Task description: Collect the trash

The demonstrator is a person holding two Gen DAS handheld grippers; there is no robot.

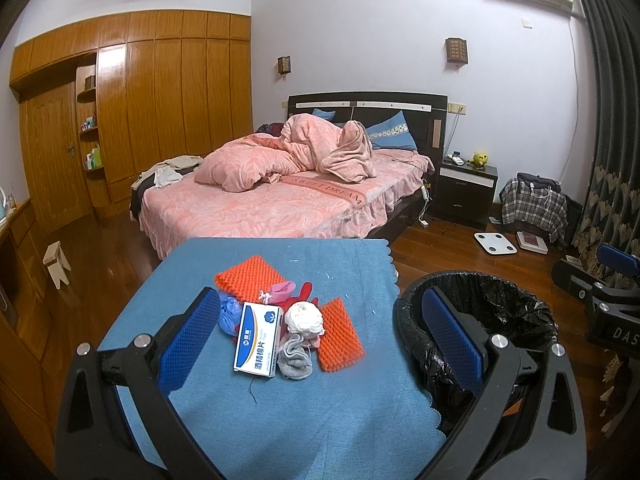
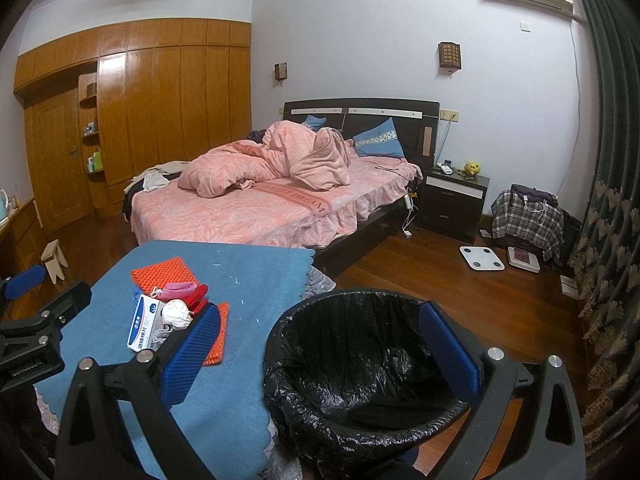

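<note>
Trash lies in a small heap near the middle of the blue cloth over the table, just left of the bin lined with a black bag. It looks light all through and should lift with little force. The box, white and blue with printed characters, is the stiffest piece and probably best taken across its narrow sides. The white wad and grey sock are soft and will likely squash, so a pinch through the bulk suits them. Two orange pads, ridged and flat, seem springy and may need lifting by an edge. Red and pink scraps and something blue sit tangled beneath. The left gripper hangs spread wide above the heap, empty; the right gripper is likewise spread wide over the bin, holding nothing.
</note>
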